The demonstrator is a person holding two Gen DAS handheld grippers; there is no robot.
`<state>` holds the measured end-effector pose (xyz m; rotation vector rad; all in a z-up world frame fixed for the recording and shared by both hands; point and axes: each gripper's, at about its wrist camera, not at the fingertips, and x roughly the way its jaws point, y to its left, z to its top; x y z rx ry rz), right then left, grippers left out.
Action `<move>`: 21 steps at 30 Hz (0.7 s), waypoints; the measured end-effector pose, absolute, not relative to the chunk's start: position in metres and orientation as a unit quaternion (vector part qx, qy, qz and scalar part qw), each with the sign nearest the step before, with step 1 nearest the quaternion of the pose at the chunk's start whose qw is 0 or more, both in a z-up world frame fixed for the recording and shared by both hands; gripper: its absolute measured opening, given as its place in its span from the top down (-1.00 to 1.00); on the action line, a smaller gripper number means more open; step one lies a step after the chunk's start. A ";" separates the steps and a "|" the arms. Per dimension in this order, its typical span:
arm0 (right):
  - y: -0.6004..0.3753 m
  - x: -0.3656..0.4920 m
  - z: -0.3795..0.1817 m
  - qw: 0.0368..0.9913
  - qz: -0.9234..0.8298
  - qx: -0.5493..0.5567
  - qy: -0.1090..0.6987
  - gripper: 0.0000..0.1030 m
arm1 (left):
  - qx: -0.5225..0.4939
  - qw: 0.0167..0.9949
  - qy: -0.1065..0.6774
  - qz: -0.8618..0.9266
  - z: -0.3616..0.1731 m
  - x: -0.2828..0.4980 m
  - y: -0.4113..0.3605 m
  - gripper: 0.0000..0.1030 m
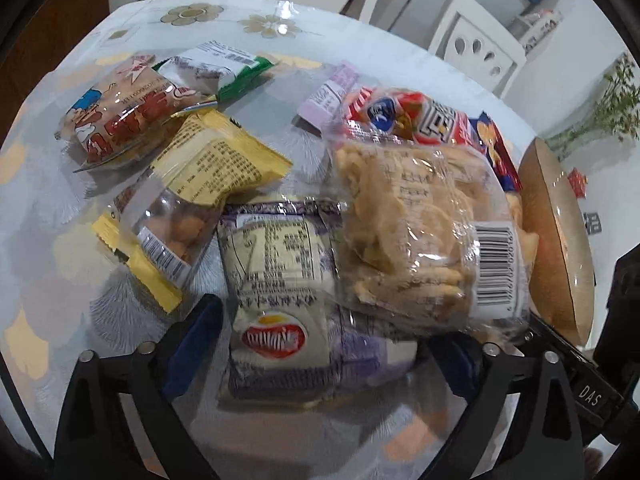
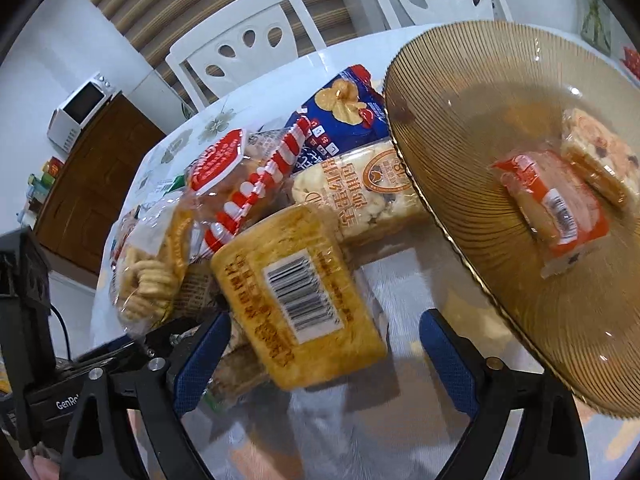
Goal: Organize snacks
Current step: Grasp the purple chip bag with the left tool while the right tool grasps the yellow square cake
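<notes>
Snack packets lie heaped on a round table with a flowered cover (image 1: pixel 260 20). My left gripper (image 1: pixel 324 352) is open just above a cream-and-purple packet (image 1: pixel 280 280), with one blue pad on each side of it. A clear bag of ring biscuits (image 1: pixel 412 232) overlaps that packet's right side. My right gripper (image 2: pixel 326 360) is open too, with the lower end of a golden cracker pack (image 2: pixel 296 300) with a barcode between its fingers and not squeezed. To its right stands an amber glass plate (image 2: pixel 460 112) that holds an orange-wrapped snack (image 2: pixel 556 208) and a rice cake (image 2: pixel 600 160).
A yellow packet (image 1: pixel 216 164), a red cartoon bag (image 1: pixel 124 120) and a green-and-white packet (image 1: pixel 216 68) lie at the left. A blue packet (image 2: pixel 340 108), a red-striped bag (image 2: pixel 248 184) and a puffed-rice bar (image 2: pixel 360 196) crowd the plate's left rim. White chairs (image 2: pixel 240 48) stand behind the table.
</notes>
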<state>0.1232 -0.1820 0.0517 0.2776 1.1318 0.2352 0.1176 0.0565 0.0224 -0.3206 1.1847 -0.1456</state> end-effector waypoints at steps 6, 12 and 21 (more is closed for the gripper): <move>-0.185 0.126 0.046 0.840 0.115 0.136 0.512 -1.00 | -0.111 0.838 0.531 -0.064 0.020 0.119 0.047 -0.99; -0.185 0.126 0.045 0.842 0.117 0.135 0.510 -1.00 | -0.107 0.845 0.520 -0.069 0.020 0.119 0.048 -0.99; -0.181 0.130 0.046 0.828 0.125 0.113 0.535 -1.00 | -0.098 0.847 0.517 -0.072 0.020 0.115 0.048 -0.99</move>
